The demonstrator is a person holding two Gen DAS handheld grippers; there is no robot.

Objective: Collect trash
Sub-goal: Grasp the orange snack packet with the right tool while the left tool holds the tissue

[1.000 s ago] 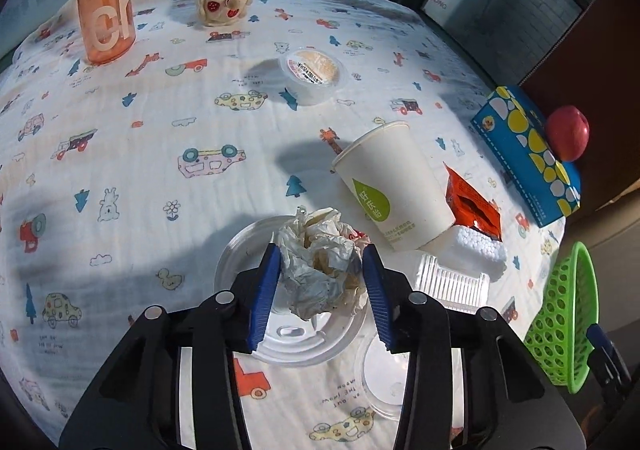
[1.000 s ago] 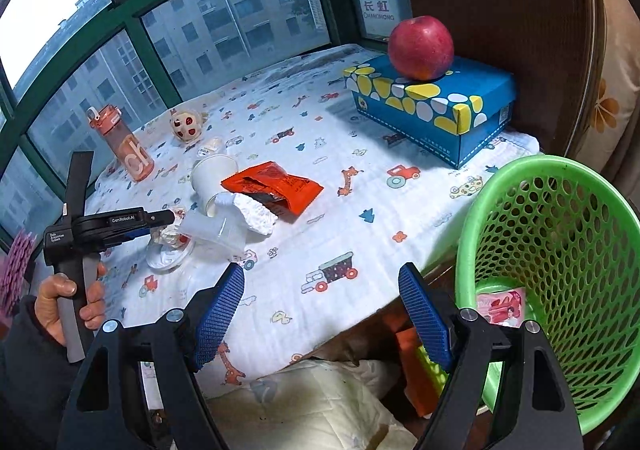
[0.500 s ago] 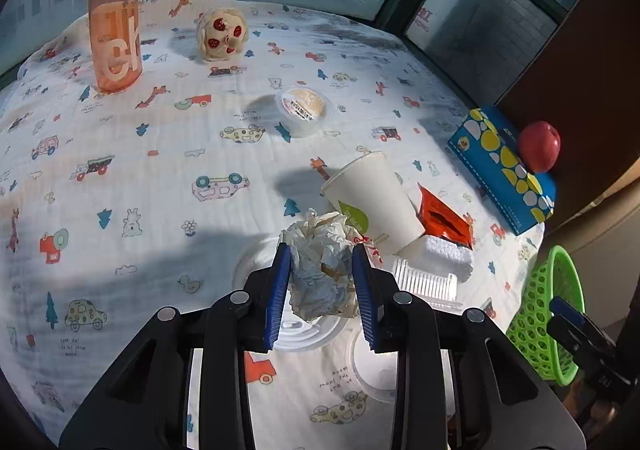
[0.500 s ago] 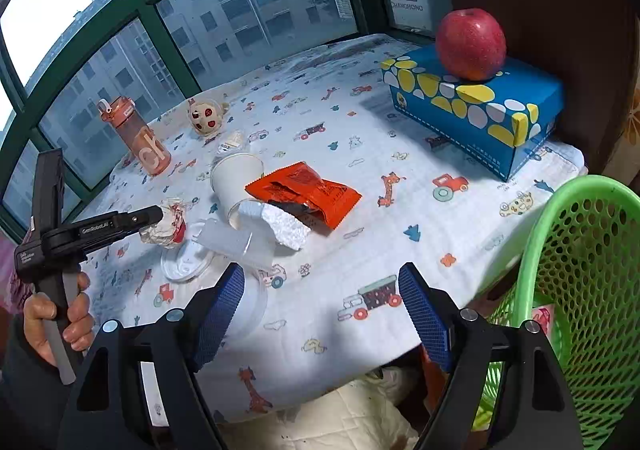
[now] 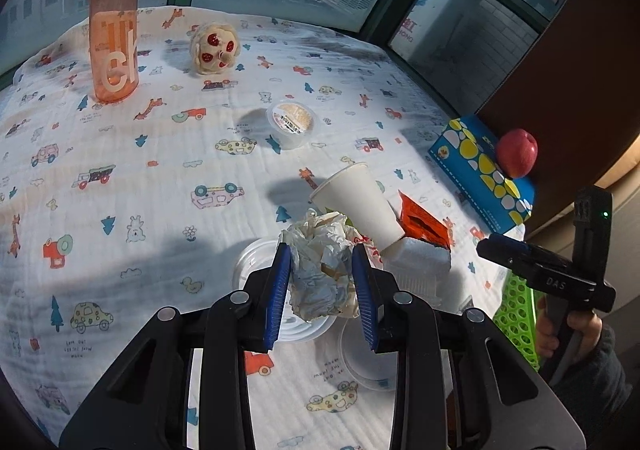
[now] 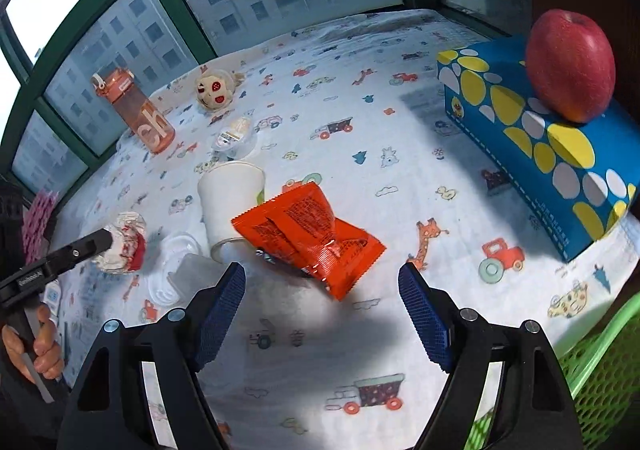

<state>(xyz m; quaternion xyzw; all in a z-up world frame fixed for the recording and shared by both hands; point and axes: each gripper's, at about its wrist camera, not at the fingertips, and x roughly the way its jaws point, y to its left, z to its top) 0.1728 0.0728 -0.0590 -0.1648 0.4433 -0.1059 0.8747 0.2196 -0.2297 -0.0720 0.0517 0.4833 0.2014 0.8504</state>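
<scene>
My left gripper (image 5: 320, 282) is shut on a crumpled paper wad (image 5: 322, 270), lifted a little above a clear plastic lid (image 5: 250, 264); from the right wrist view the same wad (image 6: 122, 242) hangs at that gripper's tip. My right gripper (image 6: 322, 306) stands open over the cloth, just short of the orange snack wrapper (image 6: 316, 234). A white paper cup (image 6: 228, 201) lies on its side beside the wrapper, with a clear plastic container (image 6: 188, 270) near it. The green basket (image 6: 600, 370) sits at the lower right edge.
On the cloth stand an orange water bottle (image 5: 114, 29), a small plush toy (image 5: 214, 47) and a sealed jelly cup (image 5: 292, 121). A blue tissue box (image 6: 536, 133) with a red apple (image 6: 570, 65) on it is at the right. Windows run along the far edge.
The left jaws closed onto the paper wad and raised it slightly. My right gripper swung from over the green basket leftward to above the orange wrapper.
</scene>
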